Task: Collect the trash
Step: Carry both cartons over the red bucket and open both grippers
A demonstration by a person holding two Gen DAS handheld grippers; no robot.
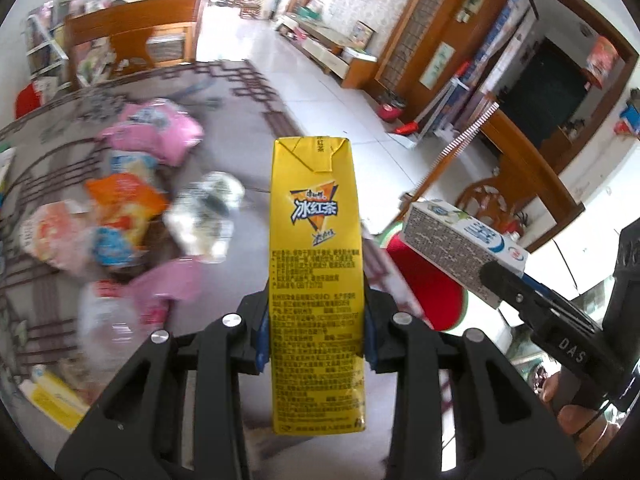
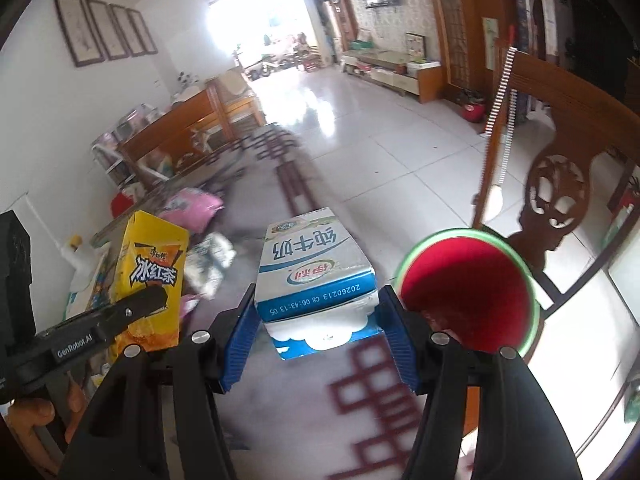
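the yellow tea box [image 1: 316,280] is pinched by the left gripper [image 1: 316,336] and the milk box [image 2: 316,280] by the right gripper [image 2: 316,328], and both look light, likely empty and easy to squash, so they are best held softly by their flat sides.

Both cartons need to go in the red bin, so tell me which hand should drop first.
Right, probably. The right gripper holds the milk carton just beside the red bin; the left gripper with the yellow tea carton sits on the far side of it.
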